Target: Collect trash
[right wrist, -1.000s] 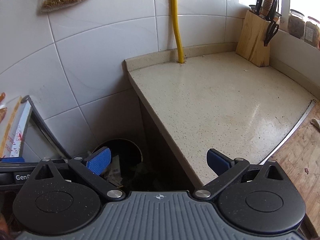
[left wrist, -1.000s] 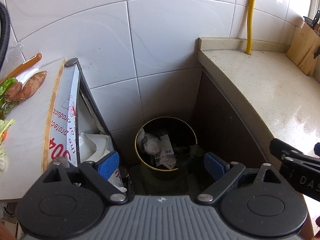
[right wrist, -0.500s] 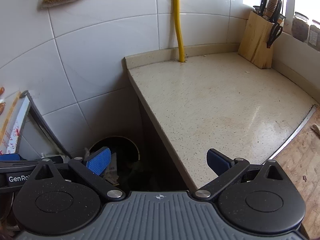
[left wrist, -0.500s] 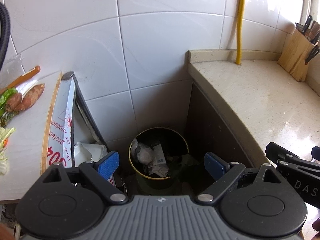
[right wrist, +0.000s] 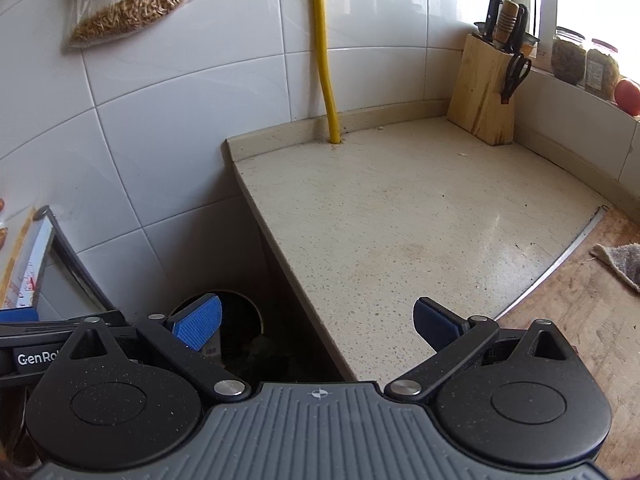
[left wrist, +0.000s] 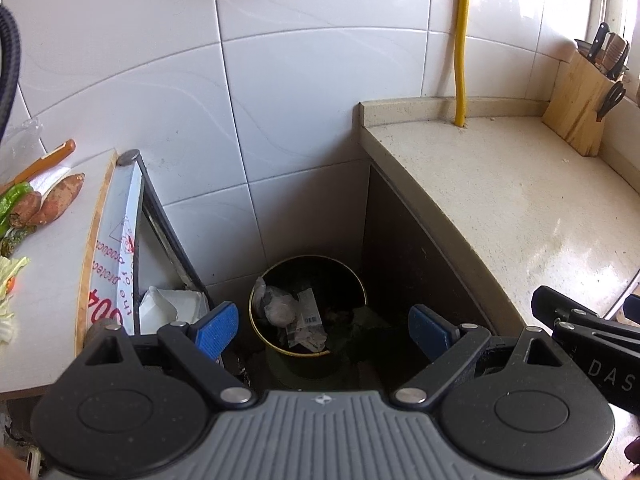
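A round black bin with a gold rim (left wrist: pixel 256 324) stands on the floor in the gap between the counter and a white table. Crumpled paper and plastic trash (left wrist: pixel 296 316) lies inside it. My left gripper (left wrist: pixel 324 328) hovers high above the bin, open, with nothing between its blue pads. My right gripper (right wrist: pixel 316 320) is open too and holds nothing; it hangs over the counter's left edge, with the bin's rim (right wrist: pixel 256 312) partly showing below its left finger. The right gripper's side (left wrist: pixel 580 332) shows at the lower right of the left wrist view.
A speckled beige counter (right wrist: pixel 400 220) stretches right, with a wooden knife block (right wrist: pixel 484 92) at the back and a yellow hose (right wrist: pixel 326 60) down the tiled wall. The white table (left wrist: pixel 52 264) on the left carries sweet potatoes (left wrist: pixel 52 200) and greens. A cloth (right wrist: pixel 620 260) lies on a wooden board.
Both views have drawn back and up a little: the bin looks smaller and lower, and more of the wall and counter shows. Both grippers stay open.
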### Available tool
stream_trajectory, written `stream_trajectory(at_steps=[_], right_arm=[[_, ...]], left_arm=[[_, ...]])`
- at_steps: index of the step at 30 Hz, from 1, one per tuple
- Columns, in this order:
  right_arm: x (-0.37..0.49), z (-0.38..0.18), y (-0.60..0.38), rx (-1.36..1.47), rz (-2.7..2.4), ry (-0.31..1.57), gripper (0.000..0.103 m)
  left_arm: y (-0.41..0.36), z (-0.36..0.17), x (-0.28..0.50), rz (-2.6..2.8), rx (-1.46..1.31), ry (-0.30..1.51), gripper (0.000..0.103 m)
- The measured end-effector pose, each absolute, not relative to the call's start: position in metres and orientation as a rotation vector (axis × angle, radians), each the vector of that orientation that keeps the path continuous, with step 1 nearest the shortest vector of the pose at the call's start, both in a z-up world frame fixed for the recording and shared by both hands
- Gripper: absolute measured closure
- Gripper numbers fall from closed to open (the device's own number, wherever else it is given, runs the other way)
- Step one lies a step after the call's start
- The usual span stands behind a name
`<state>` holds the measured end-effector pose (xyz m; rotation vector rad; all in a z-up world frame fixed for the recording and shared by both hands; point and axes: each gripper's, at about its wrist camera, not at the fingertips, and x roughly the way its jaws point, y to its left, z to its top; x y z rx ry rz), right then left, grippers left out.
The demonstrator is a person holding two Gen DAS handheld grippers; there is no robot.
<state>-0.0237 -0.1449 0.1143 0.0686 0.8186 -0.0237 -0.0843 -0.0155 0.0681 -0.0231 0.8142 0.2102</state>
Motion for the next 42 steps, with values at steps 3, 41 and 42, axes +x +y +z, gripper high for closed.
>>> stream_trajectory(at_steps=[3, 41, 42], right_arm=[[-0.026, 0.114, -0.147, 0.07, -0.025, 0.822, 0.0], [0.074, 0.074, -0.146, 0.087, -0.123, 0.962, 0.0], [0.075, 0.073, -0.146, 0.088, -0.124, 0.962, 0.0]], left_arm=[[-0.018, 0.066, -0.079, 0.207, -0.013, 0.833, 0.013], [0.004, 0.035, 0.048, 0.145, -0.004, 0.974, 0.015], [0.004, 0.035, 0.049, 0.146, -0.005, 0.974, 0.015]])
